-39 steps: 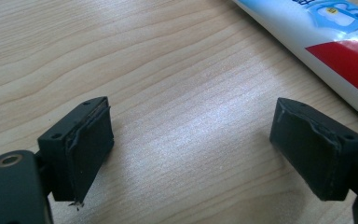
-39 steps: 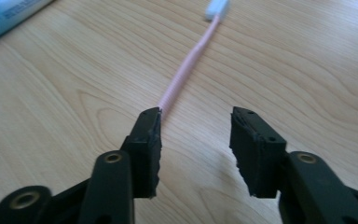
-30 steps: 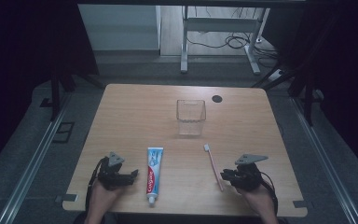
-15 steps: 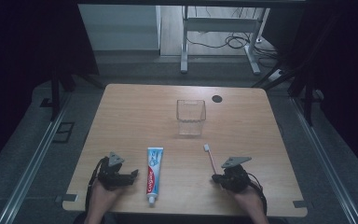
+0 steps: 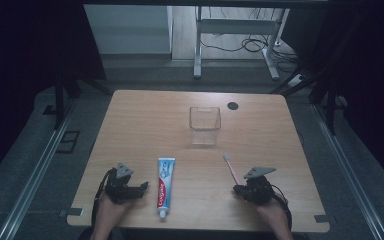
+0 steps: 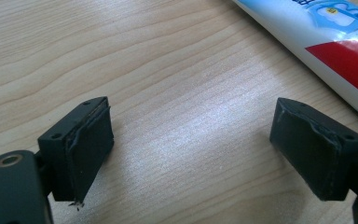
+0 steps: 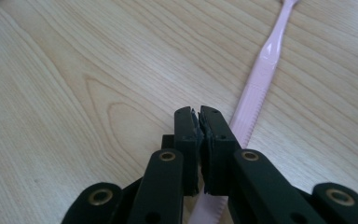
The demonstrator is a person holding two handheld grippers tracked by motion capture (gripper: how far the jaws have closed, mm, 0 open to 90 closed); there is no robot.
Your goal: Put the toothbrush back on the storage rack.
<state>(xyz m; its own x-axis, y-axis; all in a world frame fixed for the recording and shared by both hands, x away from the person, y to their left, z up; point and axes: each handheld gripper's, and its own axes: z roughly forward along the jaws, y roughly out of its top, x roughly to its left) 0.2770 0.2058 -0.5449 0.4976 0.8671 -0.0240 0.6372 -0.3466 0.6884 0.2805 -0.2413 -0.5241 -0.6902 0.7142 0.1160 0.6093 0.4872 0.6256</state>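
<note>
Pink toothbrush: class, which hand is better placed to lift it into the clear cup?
Right. Its tool sits shut on the toothbrush handle; the left tool stands open beside the toothpaste.

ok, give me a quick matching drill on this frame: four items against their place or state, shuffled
Items:
1. white, red and blue toothpaste tube
2. clear square plastic cup
3. left tool
4. right tool

Place or state:
a. jaws shut, next to the pink plastic toothbrush
b. upright near the middle of the table
c. jaws wide open over bare wood
d. lying flat between the two tools, cap toward the near edge

Pairs: 1-d, 2-b, 3-c, 4-a
</note>
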